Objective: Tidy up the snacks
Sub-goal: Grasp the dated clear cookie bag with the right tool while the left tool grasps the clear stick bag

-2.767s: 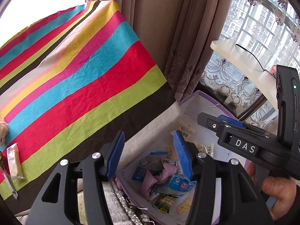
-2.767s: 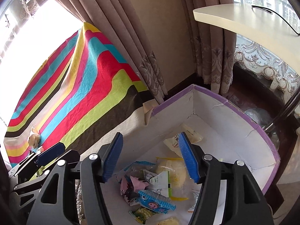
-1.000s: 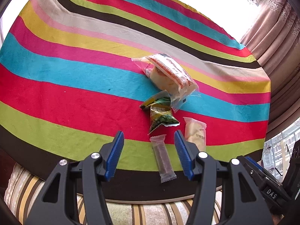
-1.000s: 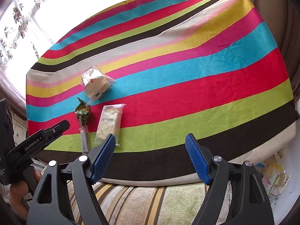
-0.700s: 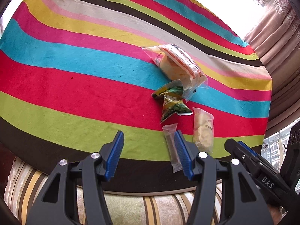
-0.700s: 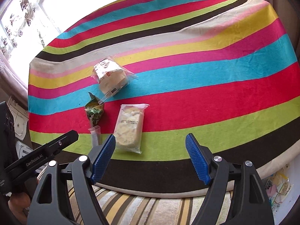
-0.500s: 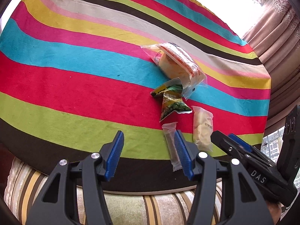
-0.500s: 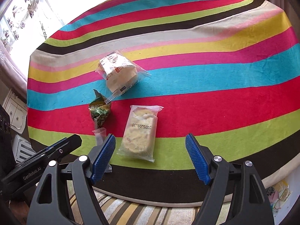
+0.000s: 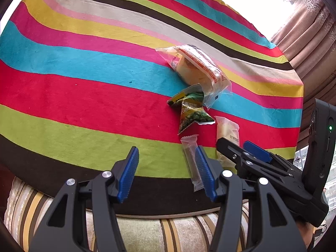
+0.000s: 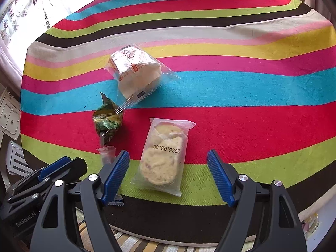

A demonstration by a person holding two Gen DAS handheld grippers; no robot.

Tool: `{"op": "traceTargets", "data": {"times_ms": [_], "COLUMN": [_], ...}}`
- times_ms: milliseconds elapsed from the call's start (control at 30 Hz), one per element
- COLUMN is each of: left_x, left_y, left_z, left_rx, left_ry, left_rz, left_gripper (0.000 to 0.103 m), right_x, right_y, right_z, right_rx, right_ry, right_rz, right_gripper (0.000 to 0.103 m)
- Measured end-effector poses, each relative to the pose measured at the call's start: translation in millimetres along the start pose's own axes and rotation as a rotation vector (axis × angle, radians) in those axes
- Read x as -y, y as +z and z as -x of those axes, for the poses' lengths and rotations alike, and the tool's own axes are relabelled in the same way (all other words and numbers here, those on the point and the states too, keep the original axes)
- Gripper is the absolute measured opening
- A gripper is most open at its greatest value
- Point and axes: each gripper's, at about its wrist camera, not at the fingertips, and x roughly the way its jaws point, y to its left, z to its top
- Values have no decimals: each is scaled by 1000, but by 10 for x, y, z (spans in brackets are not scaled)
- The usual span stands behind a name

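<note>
Both grippers closer in than half a second ago; right gripper [image 10: 168, 174], jaws wide, straddles clear biscuit pack [image 10: 163, 157] on striped counter [image 10: 241, 88]; left gripper [image 9: 167, 173] wide, beside slim bar [image 9: 191, 159]

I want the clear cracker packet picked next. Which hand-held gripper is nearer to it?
Right. The right hand-held gripper is open, framing the cracker packet; the left hand-held gripper is off to its side, by the thin bar.
</note>
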Motion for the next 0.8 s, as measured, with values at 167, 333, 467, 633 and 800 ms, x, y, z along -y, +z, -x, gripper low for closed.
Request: {"op": "traceTargets", "data": {"times_ms": [167, 333, 467, 633, 800], "left_x": [28, 47, 103, 166, 280], "left_y": [-22, -29, -37, -46, -66], "left_z": [-24, -40, -56, -68, -93], "left_rx": [-4, -6, -9, -12, -24], "left_ry": [7, 14, 31, 49, 64], "left_rz": [-8, -19, -45, -77, -111], "left_gripper": [56, 56, 56, 56, 56], "right_x": [-35, -25, 25, 163, 247], "right_y": [1, -15, -37, -79, -117], "right_z": [-52, -30, -9, 36, 79], "right_rx": [-6, 2, 12, 25, 32], "right_ry": [-13, -28, -31, -14, -5], "right_rz": [15, 18, 14, -12, -24], "right_gripper": [67, 62, 54, 39, 37]}}
